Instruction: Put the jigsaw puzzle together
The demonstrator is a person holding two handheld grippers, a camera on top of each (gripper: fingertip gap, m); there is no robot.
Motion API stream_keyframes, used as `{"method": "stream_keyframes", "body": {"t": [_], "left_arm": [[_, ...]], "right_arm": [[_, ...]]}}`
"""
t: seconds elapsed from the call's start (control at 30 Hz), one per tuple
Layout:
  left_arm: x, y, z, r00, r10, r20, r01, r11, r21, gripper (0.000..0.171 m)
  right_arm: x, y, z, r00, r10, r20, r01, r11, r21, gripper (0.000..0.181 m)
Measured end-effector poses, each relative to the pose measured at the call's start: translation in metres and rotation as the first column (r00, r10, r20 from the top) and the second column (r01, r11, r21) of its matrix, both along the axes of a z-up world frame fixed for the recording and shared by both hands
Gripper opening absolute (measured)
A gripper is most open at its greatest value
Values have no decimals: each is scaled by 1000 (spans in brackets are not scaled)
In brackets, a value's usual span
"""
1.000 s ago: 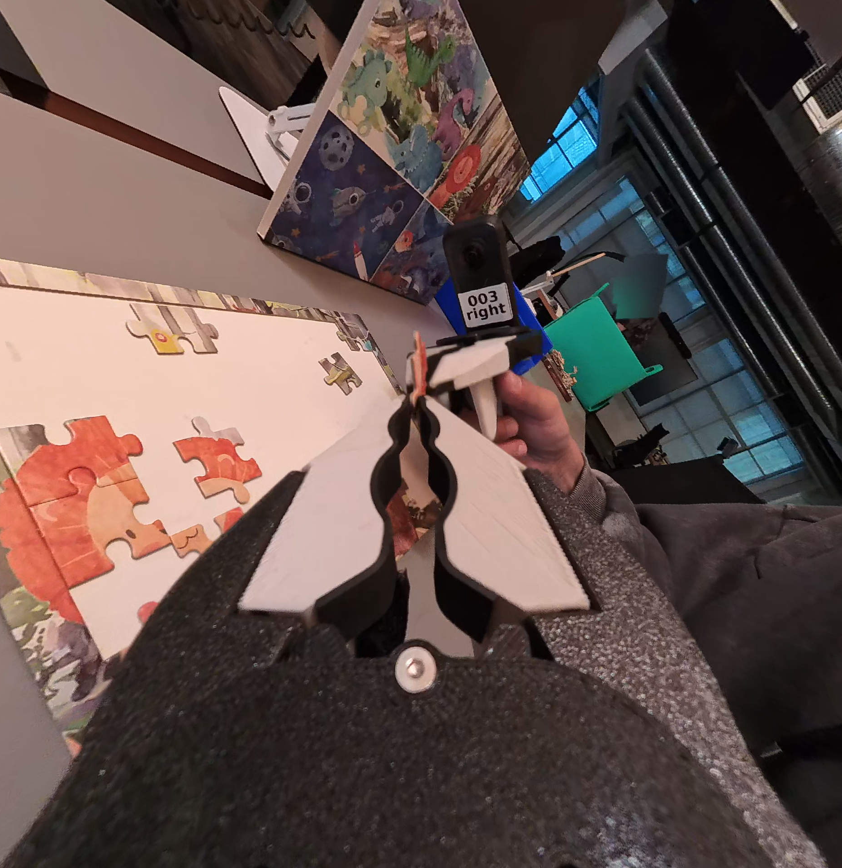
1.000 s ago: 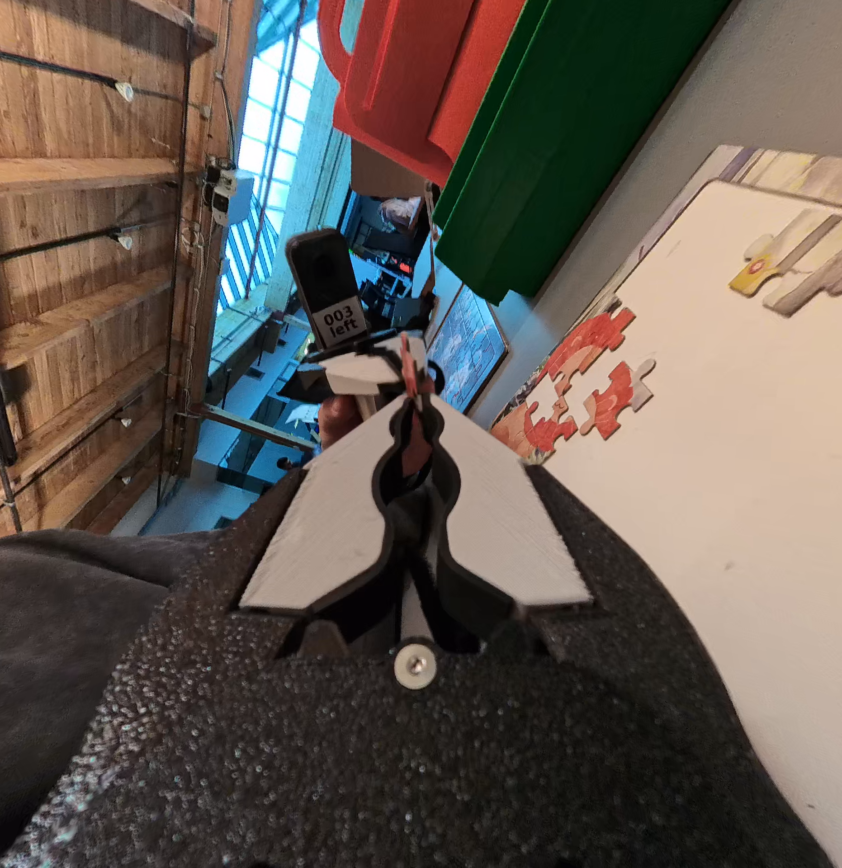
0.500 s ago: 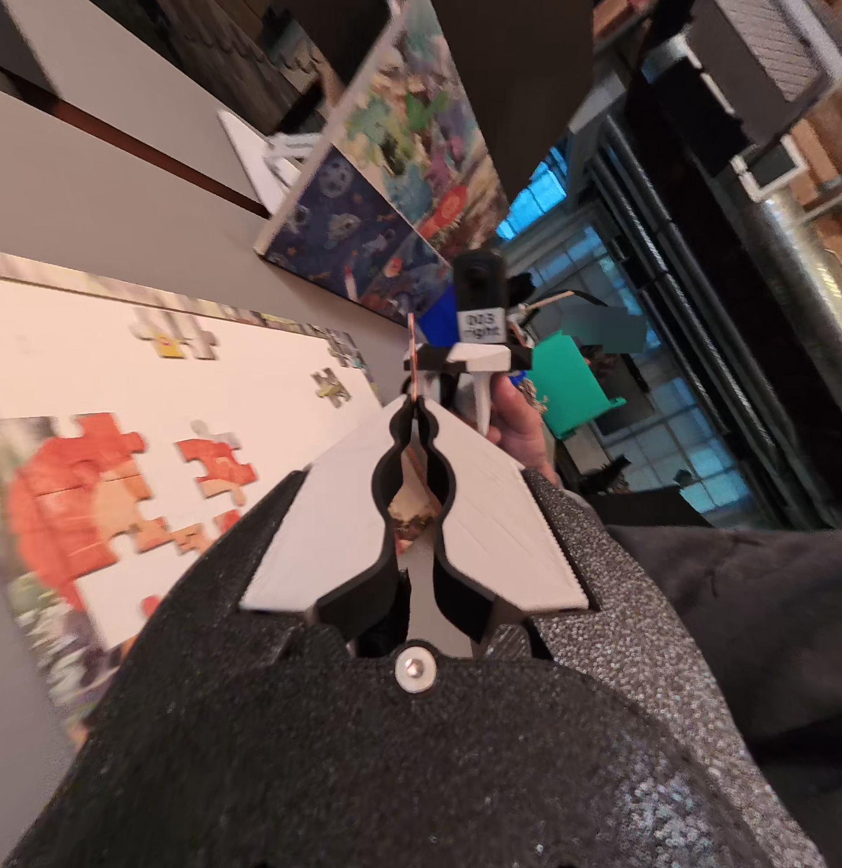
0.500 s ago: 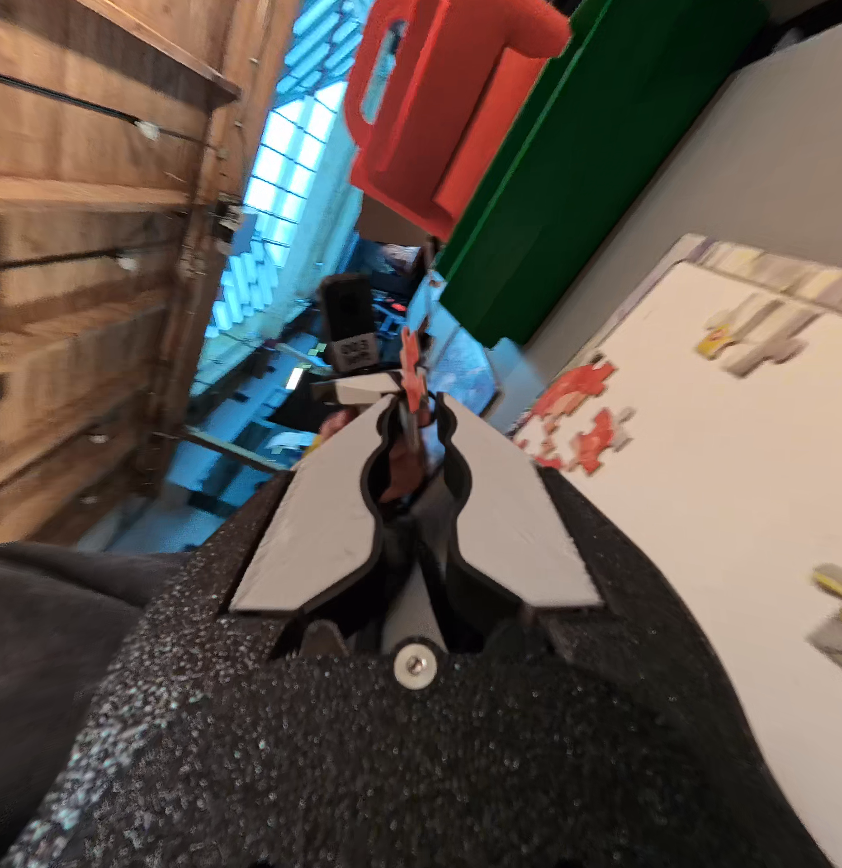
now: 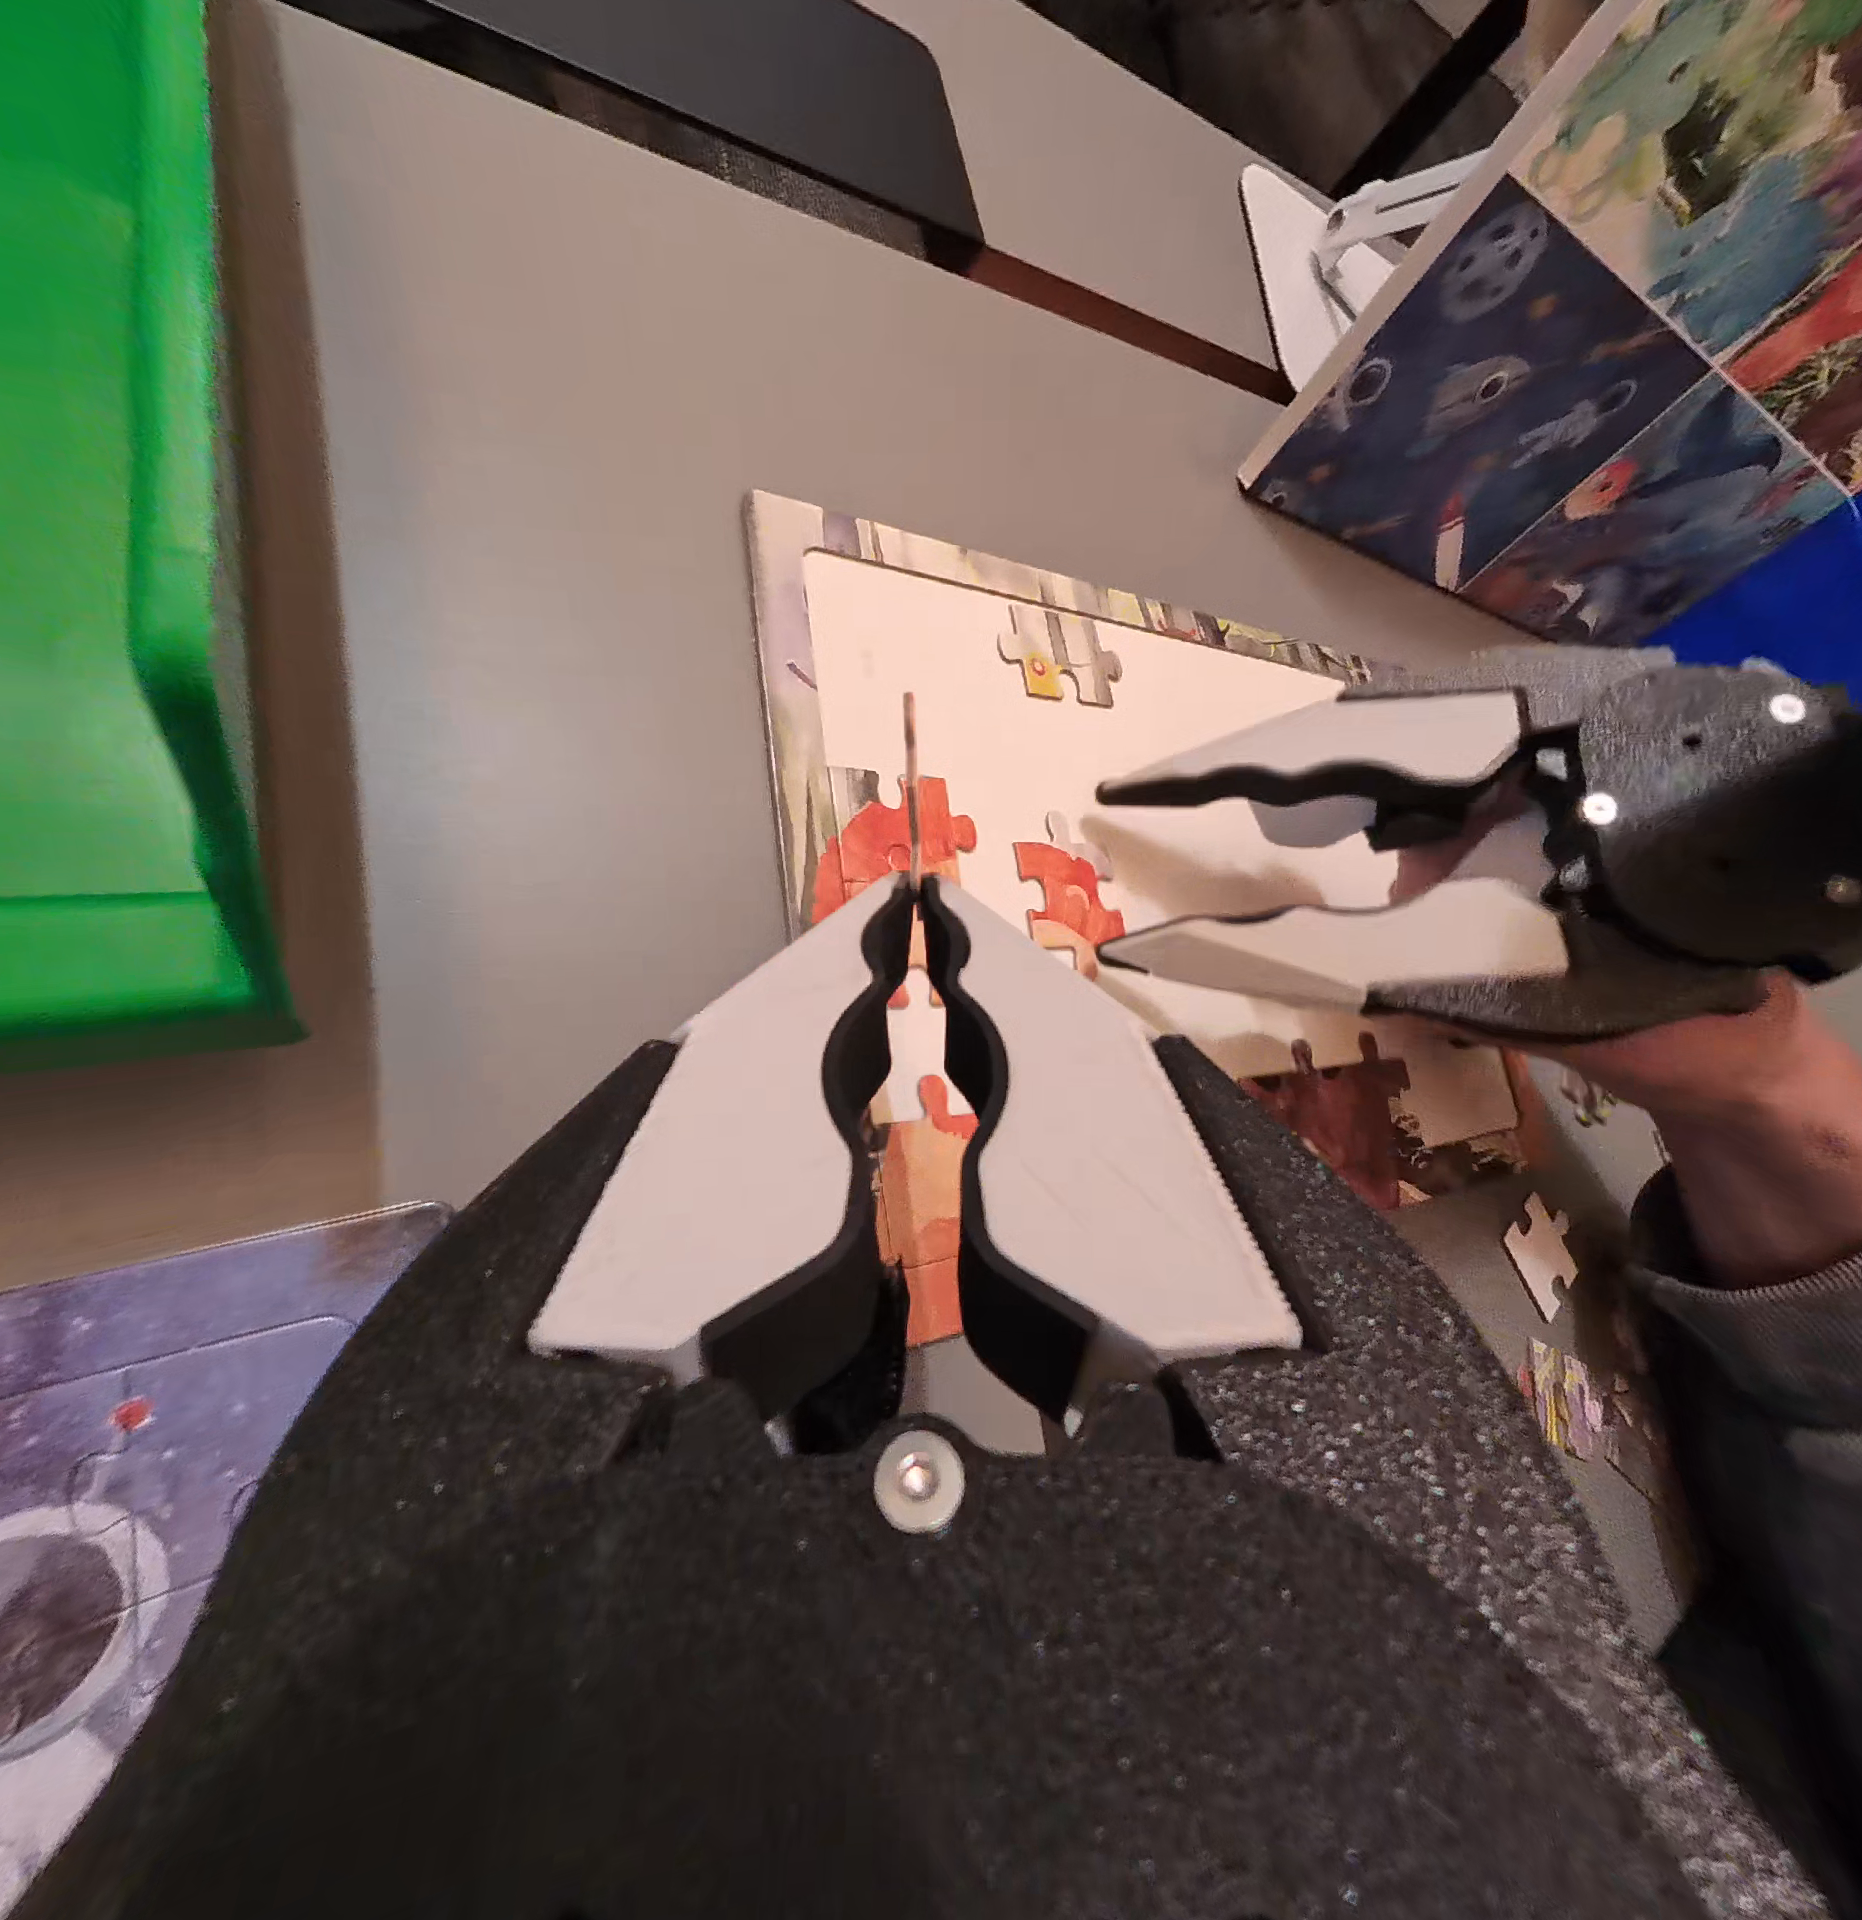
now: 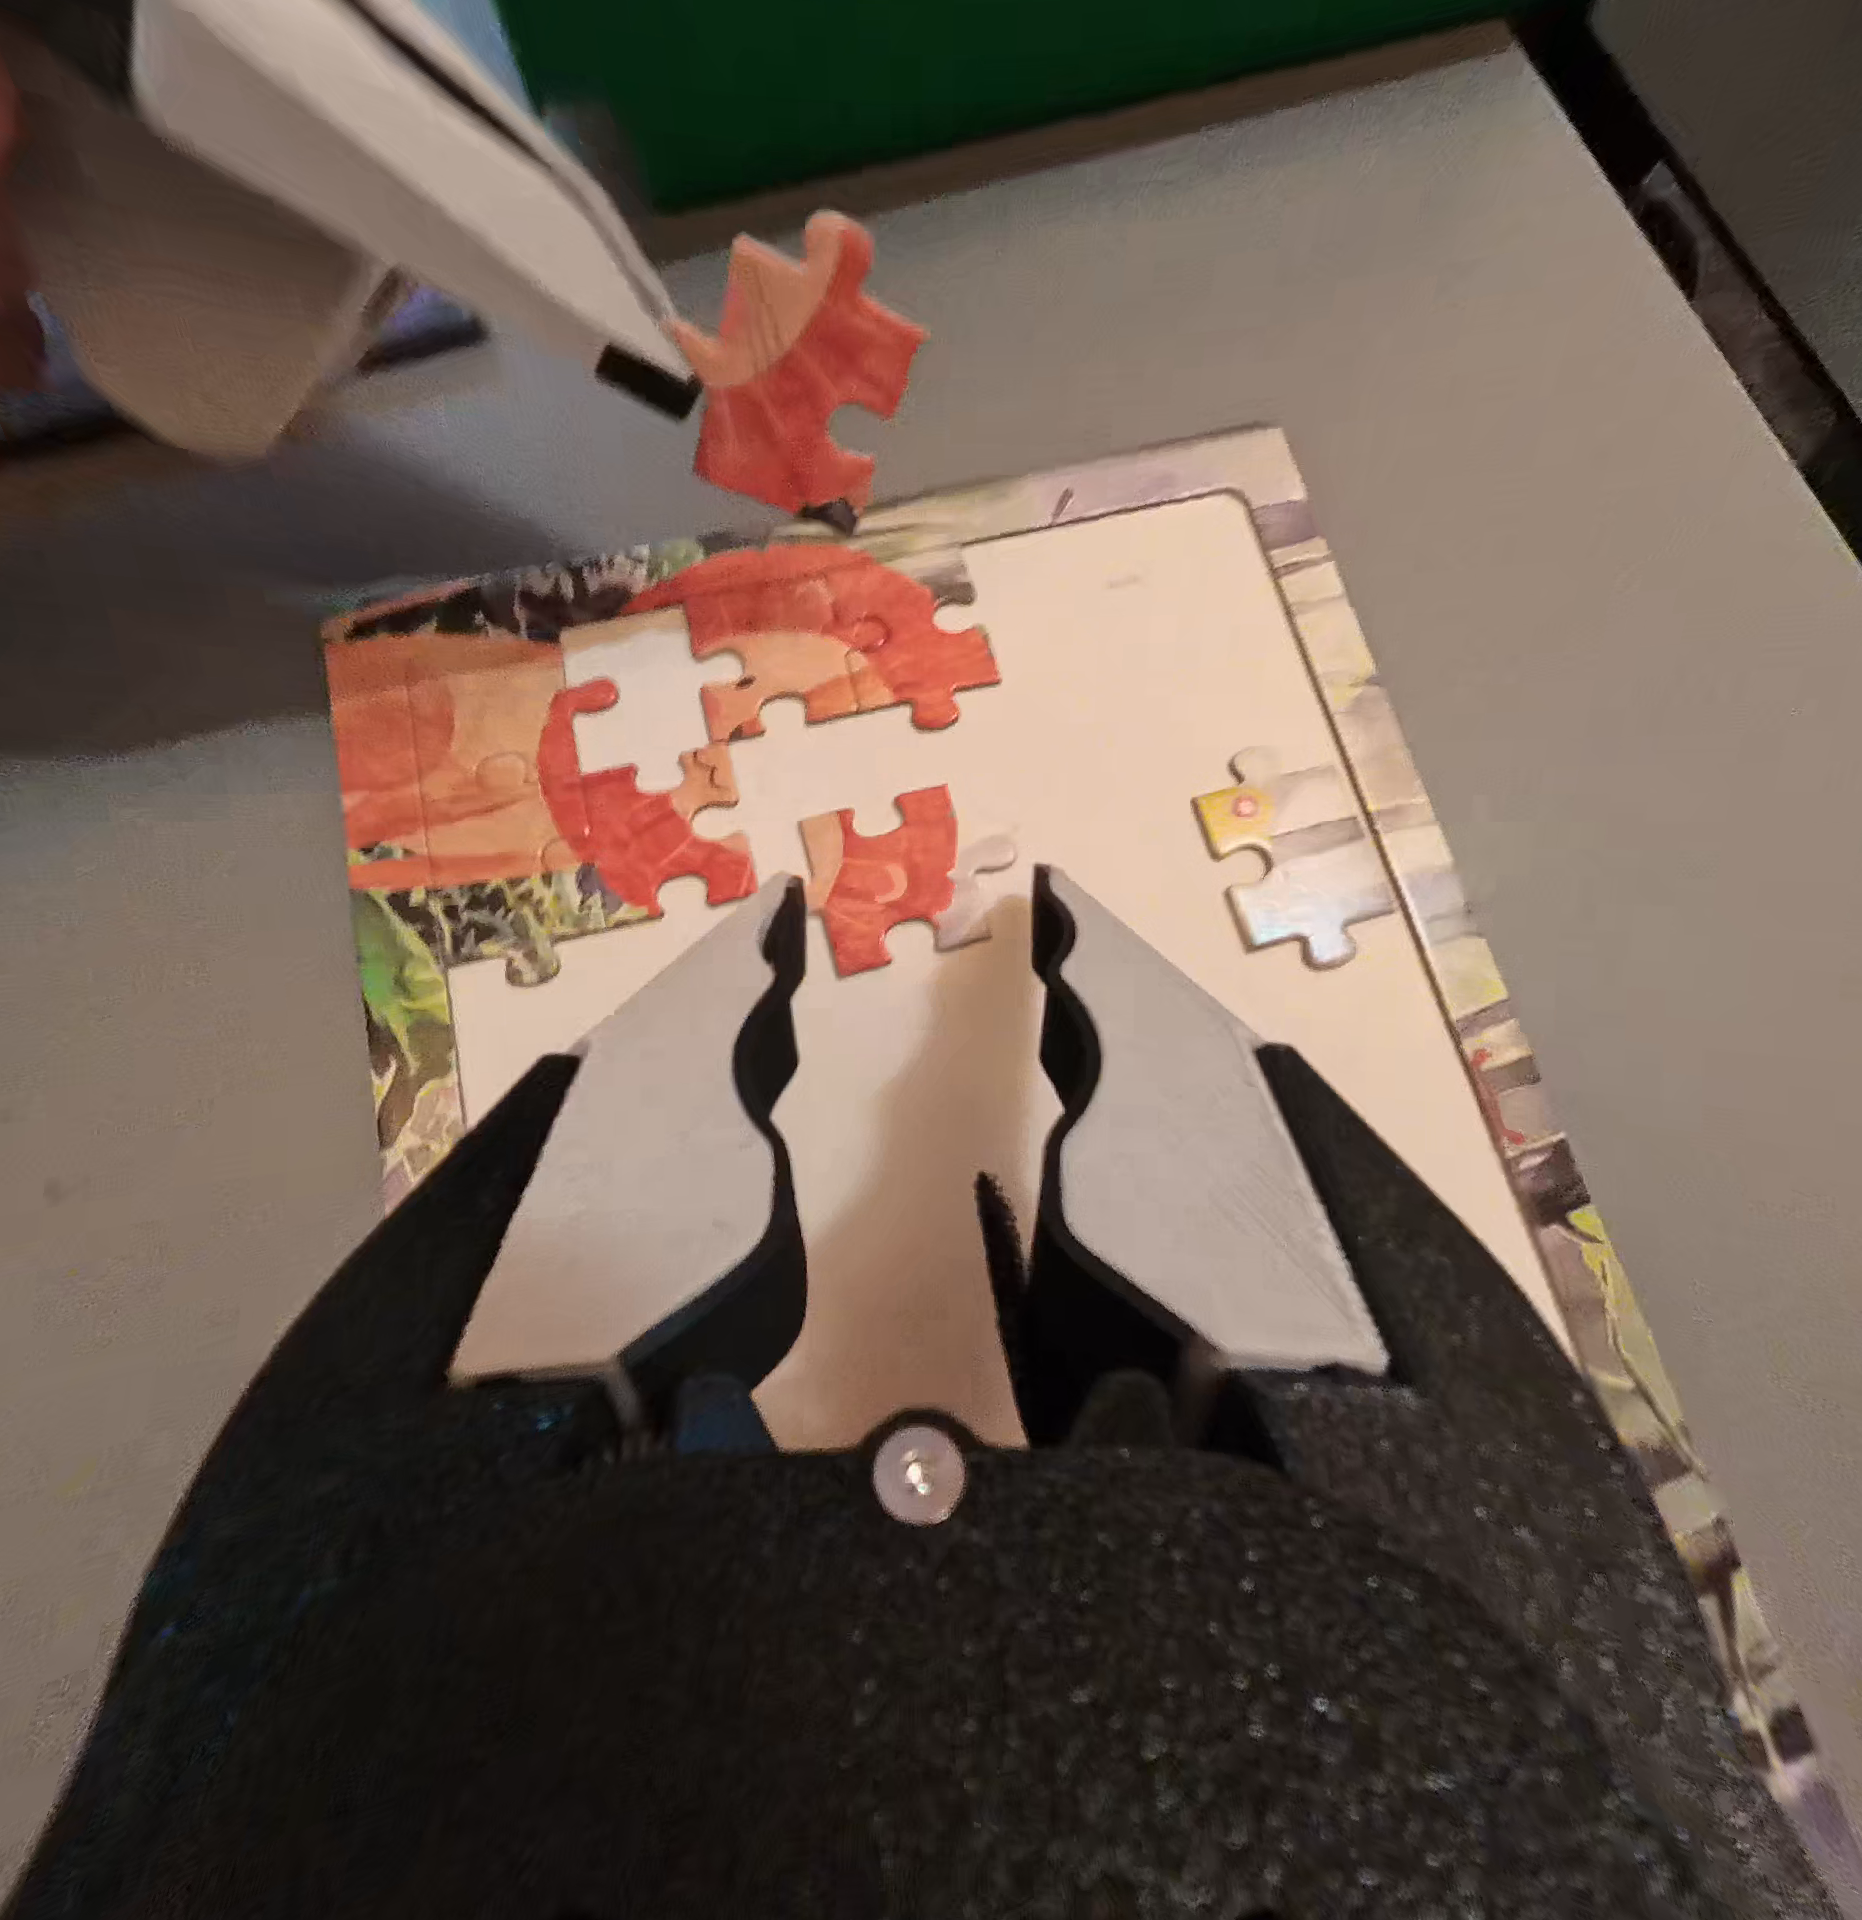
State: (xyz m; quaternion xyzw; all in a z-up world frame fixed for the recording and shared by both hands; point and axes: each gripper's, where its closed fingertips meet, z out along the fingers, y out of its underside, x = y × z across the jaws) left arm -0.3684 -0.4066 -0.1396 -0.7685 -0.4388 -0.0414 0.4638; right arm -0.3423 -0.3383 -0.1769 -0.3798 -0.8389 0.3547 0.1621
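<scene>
The puzzle board point(image 6: 1322, 644) lies on the grey table, with a red-orange lion part assembled at its far left point(image 6: 781, 634). My left gripper point(image 5: 911, 896) is shut on a red-orange puzzle piece point(image 5: 909, 790), seen edge-on, and holds it in the air above the board's far edge. The right wrist view shows that piece point(image 6: 802, 364) flat-on in the left gripper point(image 6: 662, 358). My right gripper point(image 6: 916, 891) is open and empty, low over the board. A loose red piece point(image 6: 885, 883) lies just ahead of its tips. The right gripper also shows in the left wrist view point(image 5: 1101, 873).
Two joined yellow-grey pieces point(image 6: 1291, 852) lie on the board at the right. A green bin point(image 5: 75, 520) stands beyond the board. A picture-covered puzzle box point(image 5: 1581, 364) leans at the back right. Loose pieces point(image 5: 1540, 1257) lie by the person's sleeve. A space puzzle point(image 5: 127, 1403) lies near left. Spacing between my two grippers at the tips: around 9 centimeters.
Both grippers were shut on the same piece in the air, facing each other. The right gripper has let go, opened and swung down over the board. The left gripper keeps the piece and now points at the board.
</scene>
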Motion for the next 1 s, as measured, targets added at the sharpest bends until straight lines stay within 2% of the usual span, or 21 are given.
{"method": "stream_keyframes", "body": {"t": [0.1,0.17,0.3,0.53,0.77,1.0], "left_arm": [[-3,-3,-3,1000,13,-6,-13,1000,-18,1],[-5,-6,-10,1000,19,8,-19,999,-38,1],[-4,-4,-17,998,11,54,-11,1000,-9,1],[0,-2,-25,998,-14,69,17,999,-40,1],[1,-2,-28,997,-20,74,24,998,-54,1],[1,-2,-27,997,-21,68,25,998,-59,1]], "right_arm": [[-4,-8,6,994,70,79,-65,996,-65,46],[-3,-7,2,990,105,91,-102,994,-32,46],[2,-10,0,987,138,87,-128,986,-109,46],[-2,8,-6,992,112,55,-111,994,-7,39],[-4,10,-5,994,103,44,-103,995,-4,31],[-4,25,-5,996,74,56,-75,997,22,33]]}}
